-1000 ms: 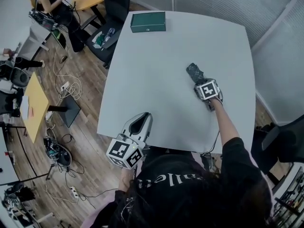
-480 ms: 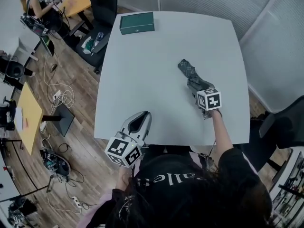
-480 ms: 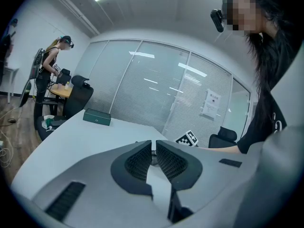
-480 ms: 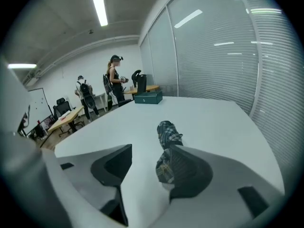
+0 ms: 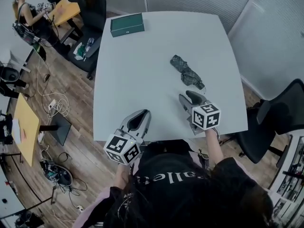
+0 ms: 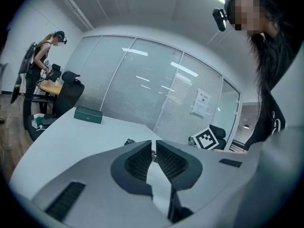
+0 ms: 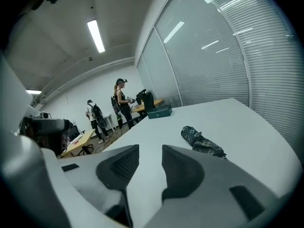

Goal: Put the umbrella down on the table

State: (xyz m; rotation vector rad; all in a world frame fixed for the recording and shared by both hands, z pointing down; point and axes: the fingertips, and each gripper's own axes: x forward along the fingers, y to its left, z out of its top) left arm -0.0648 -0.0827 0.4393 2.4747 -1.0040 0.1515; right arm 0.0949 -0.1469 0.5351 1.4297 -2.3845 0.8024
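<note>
From the head view: a folded dark umbrella lying flat on the white bench, on the right side, touched by nothing. Just below it, near but apart, the right gripper, up off the bench, pointing toward the umbrella. At the near edge of the bench, the left gripper, well away from the umbrella. Far off at the top corner, a green box. Beside the bench on the right, a black chair.

From the left gripper view: the left gripper with its fingers almost together, only a thin slit between the tips, holding nothing. Past them, the bench and the green box far back on the left. Over on the right, the marker cube of the other gripper.

From the right gripper view: the right gripper with its fingers partway apart and closing, nothing between them but bare bench. To the right of the fingers and a bit ahead, the umbrella, lying on its side. Farther back, the green box at the bench's far edge, and people standing beyond it.
</note>
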